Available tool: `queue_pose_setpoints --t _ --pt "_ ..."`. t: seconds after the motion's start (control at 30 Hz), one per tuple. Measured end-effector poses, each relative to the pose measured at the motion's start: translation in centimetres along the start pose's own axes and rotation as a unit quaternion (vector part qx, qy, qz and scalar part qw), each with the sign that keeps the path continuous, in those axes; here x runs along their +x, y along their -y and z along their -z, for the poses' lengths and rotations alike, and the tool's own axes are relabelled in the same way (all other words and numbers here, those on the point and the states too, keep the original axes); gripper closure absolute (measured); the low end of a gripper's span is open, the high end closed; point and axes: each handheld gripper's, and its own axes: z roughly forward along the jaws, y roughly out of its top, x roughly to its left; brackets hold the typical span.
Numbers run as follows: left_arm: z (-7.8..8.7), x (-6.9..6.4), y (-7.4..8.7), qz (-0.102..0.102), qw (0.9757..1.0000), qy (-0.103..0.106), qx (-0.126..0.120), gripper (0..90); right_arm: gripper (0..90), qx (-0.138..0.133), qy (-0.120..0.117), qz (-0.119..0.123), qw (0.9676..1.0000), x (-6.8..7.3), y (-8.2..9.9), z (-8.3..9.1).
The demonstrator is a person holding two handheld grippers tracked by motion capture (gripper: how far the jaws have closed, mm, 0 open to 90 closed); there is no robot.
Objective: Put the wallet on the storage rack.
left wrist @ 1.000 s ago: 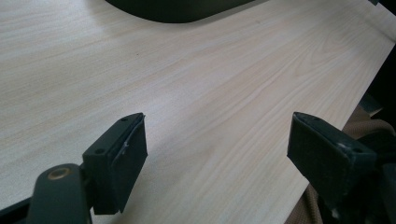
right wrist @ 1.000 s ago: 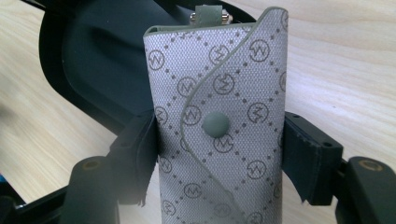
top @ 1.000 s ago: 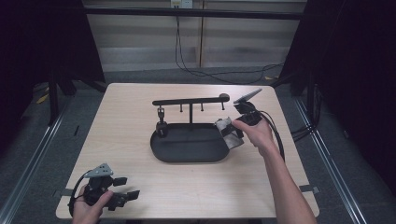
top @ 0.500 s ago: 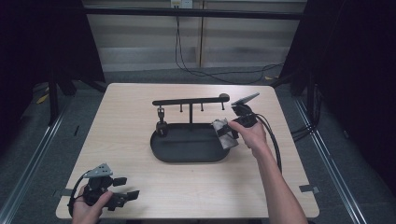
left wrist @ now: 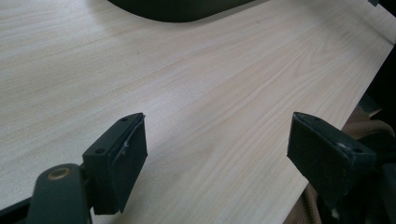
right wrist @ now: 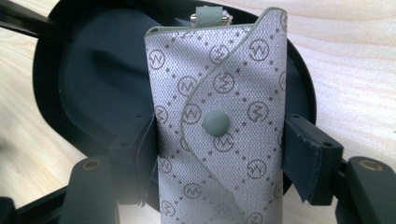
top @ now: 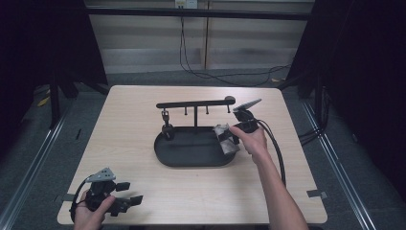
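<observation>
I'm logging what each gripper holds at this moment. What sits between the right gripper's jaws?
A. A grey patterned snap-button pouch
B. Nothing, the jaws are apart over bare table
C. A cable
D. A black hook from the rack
A: in the right gripper view the right gripper is clamped on both sides of a grey patterned pouch with a snap button, above the black tray.
</observation>
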Motion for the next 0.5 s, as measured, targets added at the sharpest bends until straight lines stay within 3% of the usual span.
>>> queue_pose_setpoints --t 0.1,0.5 --pt "0.0 0.0 0.0 0.000 1.0000 0.000 -0.001 19.8 32.6 -0.001 0.011 0.009 0.9999 0.3 0.0 -0.3" --pt "0.0 0.0 0.0 0.000 1.0000 0.000 0.000 19.8 32.6 0.007 0.012 0.005 0.9999 0.5 0.1 -2.4"
